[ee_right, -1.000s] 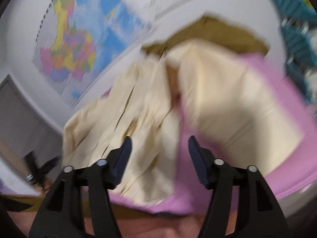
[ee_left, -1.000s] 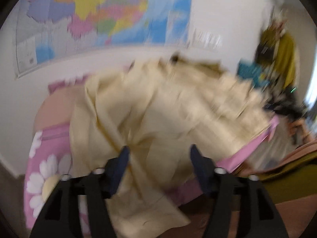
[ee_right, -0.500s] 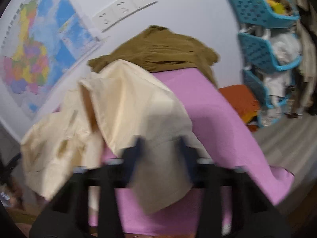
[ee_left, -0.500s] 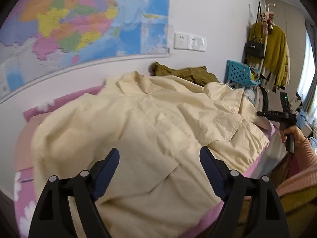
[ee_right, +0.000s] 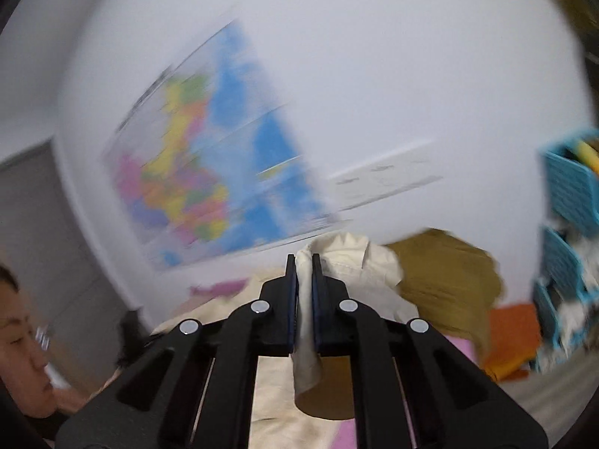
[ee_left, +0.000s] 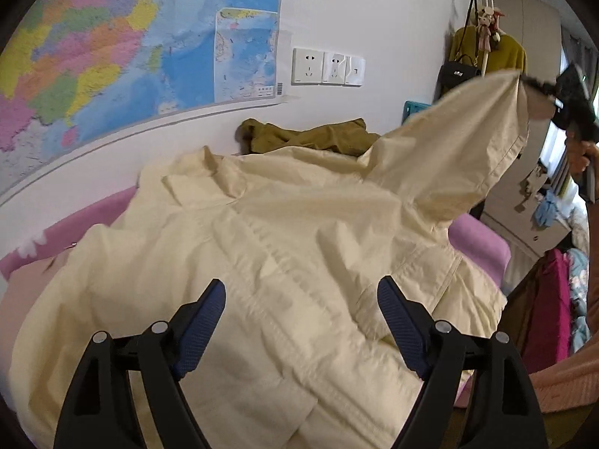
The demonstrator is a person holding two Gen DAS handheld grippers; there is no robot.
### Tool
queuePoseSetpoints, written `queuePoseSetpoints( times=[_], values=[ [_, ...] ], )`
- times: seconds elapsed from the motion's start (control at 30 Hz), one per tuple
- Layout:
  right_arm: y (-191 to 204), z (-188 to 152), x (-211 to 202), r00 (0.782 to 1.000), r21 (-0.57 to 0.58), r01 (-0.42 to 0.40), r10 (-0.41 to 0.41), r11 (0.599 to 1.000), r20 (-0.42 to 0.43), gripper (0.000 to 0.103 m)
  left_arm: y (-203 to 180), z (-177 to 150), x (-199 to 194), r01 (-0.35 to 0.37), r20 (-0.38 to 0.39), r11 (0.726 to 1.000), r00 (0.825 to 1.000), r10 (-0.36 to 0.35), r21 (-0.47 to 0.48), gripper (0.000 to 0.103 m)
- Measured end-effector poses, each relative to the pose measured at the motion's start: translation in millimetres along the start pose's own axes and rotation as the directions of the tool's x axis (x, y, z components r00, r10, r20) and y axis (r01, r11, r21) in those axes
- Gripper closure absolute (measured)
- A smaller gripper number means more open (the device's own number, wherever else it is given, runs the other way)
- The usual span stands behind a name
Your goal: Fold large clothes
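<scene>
Jacket: the large cream cotton-like jacket (ee_left: 284,269) lies rumpled across the pink-covered bed (ee_left: 483,239), collar toward the wall, its long axis running from the wall toward the camera.
Sleeve: one sleeve (ee_left: 468,138) is lifted up to the right.
Right gripper (ee_right: 304,262): jaws pinched on cream cloth.
Left gripper (ee_left: 301,299): spread wide above the jacket front, holding nothing.
Surroundings: crumpled olive garment (ee_left: 310,138) by the wall; colourful wall map (ee_left: 131,48); white sockets (ee_left: 327,66); blue plastic baskets (ee_right: 569,194).
</scene>
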State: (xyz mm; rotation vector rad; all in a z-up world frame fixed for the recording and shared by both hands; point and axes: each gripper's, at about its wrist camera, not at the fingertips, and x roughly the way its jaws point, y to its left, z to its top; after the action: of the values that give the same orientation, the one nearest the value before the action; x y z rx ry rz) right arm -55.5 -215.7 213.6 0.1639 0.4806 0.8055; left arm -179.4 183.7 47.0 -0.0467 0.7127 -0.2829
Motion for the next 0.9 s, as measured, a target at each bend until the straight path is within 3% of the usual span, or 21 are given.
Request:
queuePoseSetpoints(
  times=[0.13, 0.23, 0.43, 0.47, 0.5, 0.53, 0.63, 0.7, 0.8, 0.83, 0.9],
  values=[
    [63.1, 3.5, 73.0, 0.981, -0.103, -0.126, 0.109, 0.987, -0.158, 0.095, 10.6, 6.6, 6.1, 0.051, 0.014, 0.998, 0.999, -0.051, -0.038, 0.023],
    [106.9, -7.4, 140.5, 0.942, -0.154, -0.220, 0.169, 0.963, -0.292, 0.094, 25.9, 5.0, -1.9, 0.063, 0.046, 0.995, 0.997, -0.059, -0.083, 0.023],
    [165.4, -67.5, 274.3, 0.806, -0.124, -0.341, 0.222, 0.932, -0.549, 0.087, 60.5, -13.1, -25.3, 0.025, 0.081, 0.986, 0.997, -0.012, -0.166, 0.023],
    [166.8, -74.7, 286.8, 0.791, -0.116, -0.339, 0.216, 0.934, -0.573, 0.081, 63.1, -16.2, -27.3, 0.018, 0.081, 0.986, 0.997, -0.005, -0.167, 0.023],
    [167.3, -82.0, 300.1, 0.768, -0.094, -0.341, 0.219, 0.935, -0.602, 0.055, 64.7, -19.9, -28.9, 0.008, 0.077, 0.986, 0.997, 0.005, -0.168, 0.023],
    [166.3, -85.8, 309.4, 0.754, -0.071, -0.344, 0.231, 0.936, -0.614, 0.037, 66.4, -22.9, -29.3, 0.000, 0.071, 0.985, 0.997, 0.012, -0.171, 0.022],
    [159.2, -81.1, 313.3, 0.781, -0.069, -0.339, 0.240, 0.938, -0.577, 0.038, 71.5, -30.9, -25.2, 0.005, 0.047, 0.983, 0.999, 0.003, -0.184, 0.019],
    [145.9, -73.1, 304.4, 0.817, -0.085, -0.310, 0.220, 0.947, -0.532, 0.037, 74.3, -32.8, -17.9, 0.016, 0.028, 0.982, 1.000, -0.011, -0.188, 0.014],
    [106.6, -68.6, 291.2, 0.861, -0.077, -0.217, 0.154, 0.973, -0.484, 0.036, 76.3, -32.0, 1.2, -0.006, -0.010, 0.984, 1.000, 0.004, -0.176, 0.013],
    [85.4, -69.7, 285.4, 0.878, -0.078, -0.149, 0.095, 0.986, -0.470, 0.036, 77.3, -29.9, 10.0, -0.022, -0.040, 0.984, 0.999, 0.015, -0.175, 0.013],
    [54.2, -73.9, 278.4, 0.890, -0.073, -0.058, 0.018, 0.996, -0.455, 0.034, 82.4, -27.1, 28.7, -0.054, -0.109, 0.982, 0.993, 0.035, -0.180, 0.013]
  ],
)
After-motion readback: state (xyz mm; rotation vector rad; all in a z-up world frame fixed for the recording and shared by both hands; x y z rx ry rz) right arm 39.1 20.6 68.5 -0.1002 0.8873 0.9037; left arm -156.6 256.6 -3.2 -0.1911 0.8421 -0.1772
